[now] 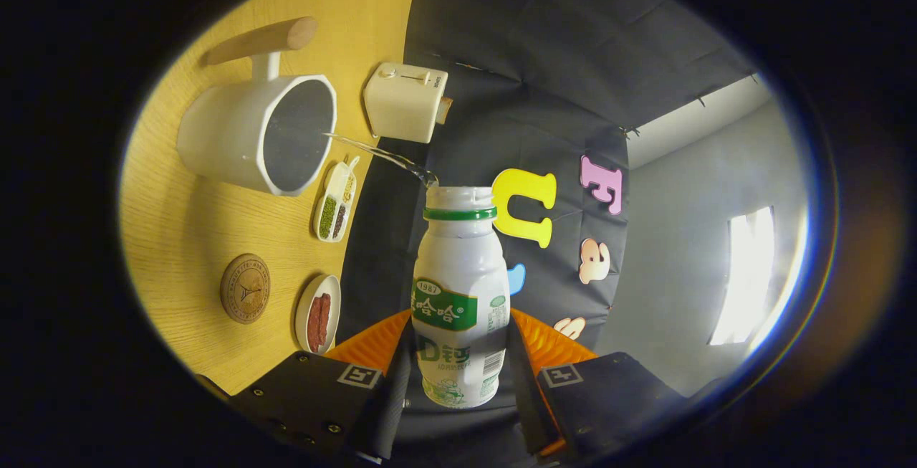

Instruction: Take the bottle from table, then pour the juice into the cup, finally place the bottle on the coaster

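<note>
I am pouring now. My gripper (458, 353) squeezes the bottle (460, 296) tight between its fingers, and juice streams into the cup (247, 135). Next I tip it back, then go to the coaster (245, 288).

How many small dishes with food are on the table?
2: a divided dish beside the cup, below the toaster; a round dish beside the coaster. Gripper holds the bottle.

Tool (458, 375) clamping bottle (458, 296), clear stream (380, 155) arcing into white cup (258, 131)
</note>
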Demonstrator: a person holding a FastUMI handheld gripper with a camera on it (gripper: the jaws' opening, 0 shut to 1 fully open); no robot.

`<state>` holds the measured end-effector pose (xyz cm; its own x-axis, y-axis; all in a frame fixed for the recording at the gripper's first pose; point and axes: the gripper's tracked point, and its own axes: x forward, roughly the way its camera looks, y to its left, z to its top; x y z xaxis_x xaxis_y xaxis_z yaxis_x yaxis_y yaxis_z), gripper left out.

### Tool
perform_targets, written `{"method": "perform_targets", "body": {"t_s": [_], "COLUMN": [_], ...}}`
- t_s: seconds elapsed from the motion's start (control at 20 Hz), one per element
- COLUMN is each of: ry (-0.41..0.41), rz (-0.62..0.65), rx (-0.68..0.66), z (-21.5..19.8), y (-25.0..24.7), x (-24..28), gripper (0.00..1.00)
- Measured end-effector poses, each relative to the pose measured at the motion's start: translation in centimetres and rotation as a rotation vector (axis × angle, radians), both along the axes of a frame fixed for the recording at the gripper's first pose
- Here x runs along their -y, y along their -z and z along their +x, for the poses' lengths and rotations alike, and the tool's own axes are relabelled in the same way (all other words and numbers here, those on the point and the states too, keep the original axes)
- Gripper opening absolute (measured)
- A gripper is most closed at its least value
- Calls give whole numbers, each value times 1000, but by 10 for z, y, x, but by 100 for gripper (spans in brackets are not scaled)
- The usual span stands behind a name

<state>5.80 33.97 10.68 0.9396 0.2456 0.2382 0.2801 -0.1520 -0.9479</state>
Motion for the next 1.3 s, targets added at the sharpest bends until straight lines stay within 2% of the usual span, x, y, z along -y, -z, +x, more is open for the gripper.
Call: {"method": "perform_targets", "body": {"t_s": [1.3], "ry": [12], "rz": [-73], "rx": [27], "z": [0], "y": [-2], "x": [-1], "gripper": [66]}}
